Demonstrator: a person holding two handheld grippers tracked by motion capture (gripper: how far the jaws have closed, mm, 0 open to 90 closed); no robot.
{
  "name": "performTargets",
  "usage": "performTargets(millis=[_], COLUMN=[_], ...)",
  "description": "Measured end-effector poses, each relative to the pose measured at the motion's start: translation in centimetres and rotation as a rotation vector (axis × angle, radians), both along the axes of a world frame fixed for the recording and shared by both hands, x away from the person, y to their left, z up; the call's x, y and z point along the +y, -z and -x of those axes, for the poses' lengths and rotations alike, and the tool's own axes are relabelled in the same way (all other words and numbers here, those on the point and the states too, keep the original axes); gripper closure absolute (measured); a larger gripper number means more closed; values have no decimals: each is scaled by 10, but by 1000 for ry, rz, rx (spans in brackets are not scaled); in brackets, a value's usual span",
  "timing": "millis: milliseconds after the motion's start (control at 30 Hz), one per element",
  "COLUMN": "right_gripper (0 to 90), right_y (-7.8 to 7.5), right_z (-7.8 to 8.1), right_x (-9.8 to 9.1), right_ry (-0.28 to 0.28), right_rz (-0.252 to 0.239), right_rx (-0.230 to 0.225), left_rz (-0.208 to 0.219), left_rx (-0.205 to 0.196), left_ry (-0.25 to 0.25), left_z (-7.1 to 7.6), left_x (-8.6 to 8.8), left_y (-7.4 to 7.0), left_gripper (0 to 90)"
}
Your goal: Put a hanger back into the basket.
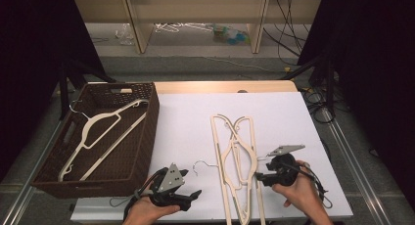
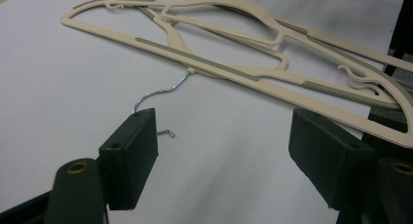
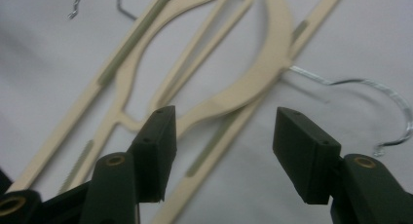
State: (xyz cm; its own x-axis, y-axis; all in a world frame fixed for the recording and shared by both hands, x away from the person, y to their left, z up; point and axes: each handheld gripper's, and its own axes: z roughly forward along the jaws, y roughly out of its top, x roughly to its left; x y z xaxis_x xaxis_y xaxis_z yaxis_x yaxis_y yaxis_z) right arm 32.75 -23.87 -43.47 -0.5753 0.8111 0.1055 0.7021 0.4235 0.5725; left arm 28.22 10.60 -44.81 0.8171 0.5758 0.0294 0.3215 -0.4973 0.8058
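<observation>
Hangers (image 1: 238, 159) lie stacked on the table near me, I judge for sorting into the basket (image 1: 147, 132). Left gripper (image 1: 188, 195) and right gripper (image 1: 260, 176) flank them, jaws open, empty.

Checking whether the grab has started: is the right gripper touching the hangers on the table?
Apart. The right gripper view shows the right gripper with jaws spread wide and empty, the cream hangers lying on the white sheet beyond the pads, white sheet visible between the pads.
</observation>
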Motion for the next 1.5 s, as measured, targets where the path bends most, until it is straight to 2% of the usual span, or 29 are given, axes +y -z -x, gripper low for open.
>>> performTargets(millis=[67,100,133,167,200,233,267,300,333,367,467,500,533,567,633,667,933,1033,1133,1167,1233,1300,1400,1433,1500], right_gripper=[392,382,371,364,361,360,360,365,370,376,408,420,434,446,461,459,450,506,515,523,532,572,640,660,698], right_y=[4,6,7,10,12,15,17,18,20,20,27,27,27,27,29,30,32,32,32,32,32,32,31,31,31], right_z=[8,10,12,13,15,17,18,20,21,23,23,24,24,24,23,24,23,23,22,22,21,18,18,16,15], right_x=[9,12,15,17,21,25,28,30,32,36,39,39,40,40,42,43,47,48,48,49,49,46,44,42,41], right_ry=[1,-5,-8,-36,-55,-72,-86,-92,-94,-79,-105,-102,-100,-99,-105,-104,-94,-90,-91,-91,-88,-83,-70,-89,-90], right_rz=[0,1,6,18,21,28,37,48,51,62,81,81,84,84,85,87,97,122,123,132,124,111,105,111,110], right_rx=[22,23,23,17,13,14,20,47,52,90,86,88,85,85,89,93,106,94,98,97,100,106,123,106,105], left_rz=[-3,10,4,2,31,16,10,11,29,39,28,-9,-7,14,17,16,18,16,4,2,-6,8,-1,0,0], left_rx=[-12,-3,-10,-6,9,-12,-2,-5,-2,-8,-13,-11,-7,-11,4,-10,-8,0,-10,2,-3,1,-1,0,1], left_ry=[0,2,-8,-10,-15,-19,-16,-18,-27,-29,-32,-19,-15,-17,-5,-9,-13,-10,-14,-10,-10,-10,-7,-6,-4], left_z=[0,1,1,2,2,3,3,4,4,4,4,4,4,5,5,4,5,5,4,4,4,4,4,4,4], left_x=[1,1,2,3,3,5,6,6,6,6,7,8,8,6,6,5,5,5,5,5,5,4,4,4,4], left_y=[0,0,-1,-2,-1,-2,-3,-3,-2,-1,-1,-2,-2,-1,-1,0,0,1,1,0,0,1,1,1,1], left_gripper=[259,259,258,256,254,252,251,250,250,249,247,247,247,247,246,246,245,245,245,245,246,245,245,245,245])
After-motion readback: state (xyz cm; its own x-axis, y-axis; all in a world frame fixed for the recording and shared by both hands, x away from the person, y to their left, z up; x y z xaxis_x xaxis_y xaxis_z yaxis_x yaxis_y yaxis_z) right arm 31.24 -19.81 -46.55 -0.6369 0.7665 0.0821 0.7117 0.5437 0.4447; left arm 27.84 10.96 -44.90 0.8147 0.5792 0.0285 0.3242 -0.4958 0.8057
